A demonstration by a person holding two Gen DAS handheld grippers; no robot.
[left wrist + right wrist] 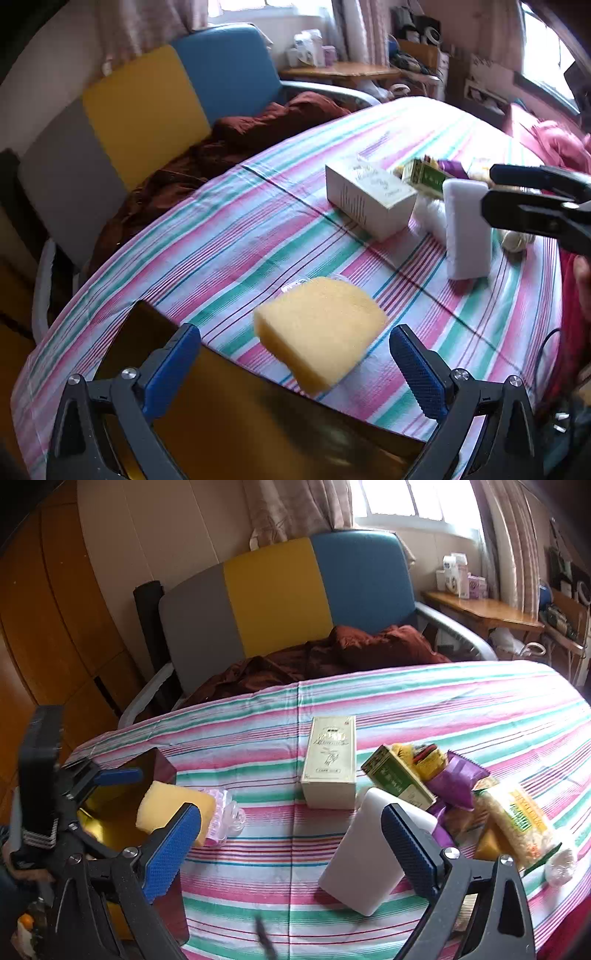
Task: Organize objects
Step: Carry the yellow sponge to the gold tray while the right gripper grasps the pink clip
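Left gripper [295,365]: jaws stood fully spread, nothing pressed between them. The yellow sponge [321,332] sat in the gap, touching neither pad, and looked blurred at its edges; I could not tell whether it rested on the rim of the dark gold-lined box [258,417] or hung free above it. That box sat at the near left corner of the striped table [221,240].

Right gripper [291,845]: jaws likewise at full spread, empty. The white foam block [369,867] stood tilted just ahead of them, near the table's front edge, beside the pile of snack packets [461,779] and the cream carton [328,760].

Handling judgement: sponge is light, soft, very compressible, not fragile; its rough pores should grip well. Best taken across the two broad flat faces near the middle, with a light squeeze. The foam block likely behaves the same, though smoother; take it across its narrow sides.
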